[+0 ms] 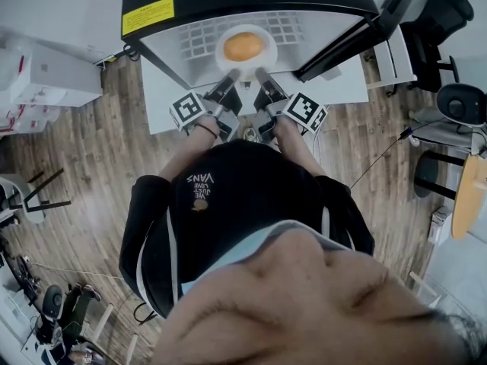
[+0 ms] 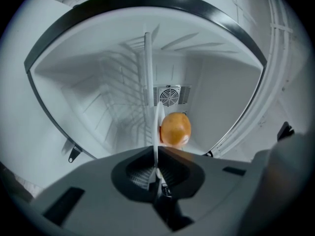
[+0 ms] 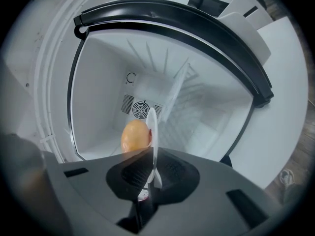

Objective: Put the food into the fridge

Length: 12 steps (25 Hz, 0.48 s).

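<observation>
I see left hand-held gripper (image 2: 156, 173) and right hand-held gripper (image 3: 150, 178) clenched on plate (image 1: 224, 55) rim; food (image 1: 243, 46) dead ahead between them, probably inside fridge (image 2: 98, 82).

Left claw (image 1: 230, 75) and right claw (image 1: 259, 72): extended forward side by side, jaws closed, each pinching the near rim of the plate (image 1: 270, 48). Left forearm (image 1: 190, 149) and right forearm (image 1: 298, 144): bare, converging toward the claws.

This is an office (swivel chairs (image 1: 441, 14), white table (image 1: 335, 86)).
</observation>
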### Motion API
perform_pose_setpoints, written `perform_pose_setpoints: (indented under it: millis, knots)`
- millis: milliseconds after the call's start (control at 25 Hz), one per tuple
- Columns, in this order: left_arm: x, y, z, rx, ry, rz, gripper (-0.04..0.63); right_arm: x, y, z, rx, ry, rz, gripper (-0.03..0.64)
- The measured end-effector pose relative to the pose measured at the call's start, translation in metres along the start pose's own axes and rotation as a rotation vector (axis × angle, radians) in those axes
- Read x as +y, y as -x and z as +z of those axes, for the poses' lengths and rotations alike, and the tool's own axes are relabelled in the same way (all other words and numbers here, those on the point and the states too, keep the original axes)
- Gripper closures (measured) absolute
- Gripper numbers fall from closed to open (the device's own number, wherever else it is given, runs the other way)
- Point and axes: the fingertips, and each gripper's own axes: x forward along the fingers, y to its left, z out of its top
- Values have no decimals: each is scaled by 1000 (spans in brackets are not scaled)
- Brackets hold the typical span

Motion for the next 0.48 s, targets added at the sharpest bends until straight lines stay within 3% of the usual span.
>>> perform_pose_setpoints:
  millis: [480]
  knots:
    - [-10, -10, 8, -41, 7, -24, 569, -3, -11, 10, 7, -57, 19, 594]
